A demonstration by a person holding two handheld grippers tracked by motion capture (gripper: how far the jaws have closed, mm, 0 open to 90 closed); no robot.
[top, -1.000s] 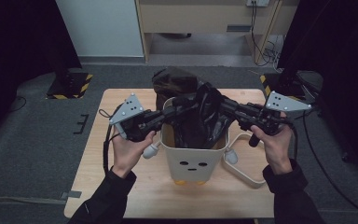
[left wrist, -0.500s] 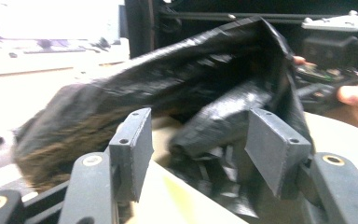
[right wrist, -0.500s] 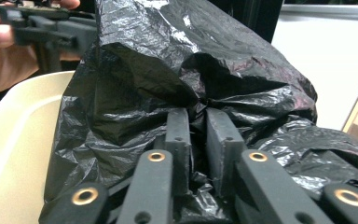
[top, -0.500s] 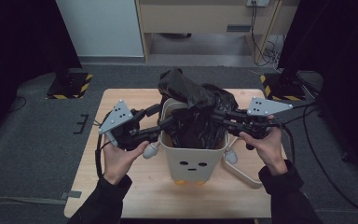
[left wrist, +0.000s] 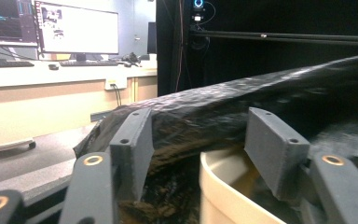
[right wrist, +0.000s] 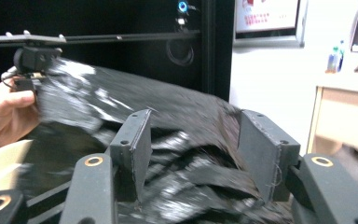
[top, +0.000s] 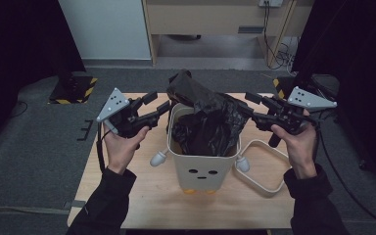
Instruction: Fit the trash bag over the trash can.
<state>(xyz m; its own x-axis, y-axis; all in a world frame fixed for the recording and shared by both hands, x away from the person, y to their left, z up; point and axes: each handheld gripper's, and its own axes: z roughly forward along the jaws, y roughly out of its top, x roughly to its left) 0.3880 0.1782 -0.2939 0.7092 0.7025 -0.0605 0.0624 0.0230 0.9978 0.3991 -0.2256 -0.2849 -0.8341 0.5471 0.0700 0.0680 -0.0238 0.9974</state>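
Mid-worktop point(top: 142, 196) stands a cream bin point(top: 200, 169) stuffed with a black bag point(top: 210, 122); left gripper point(top: 159, 104) gapes beside it, empty, and right gripper point(top: 250, 105) has just opened, seemingly gripping nothing.

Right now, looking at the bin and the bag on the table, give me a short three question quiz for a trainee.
1. True or false: the black bag lies flat on the table beside the bin.
2. What is drawn on the front of the bin? A) a small face B) a recycling arrow C) a barcode
3. Fill in: the jaws of the left gripper and the right gripper stand ____, with nothing pressed between them.

Key: 1 false, the bag sits bunched in the bin's mouth and rises above its rim. 2 A. 3 open; both have just been opening, the bag close in front of them.
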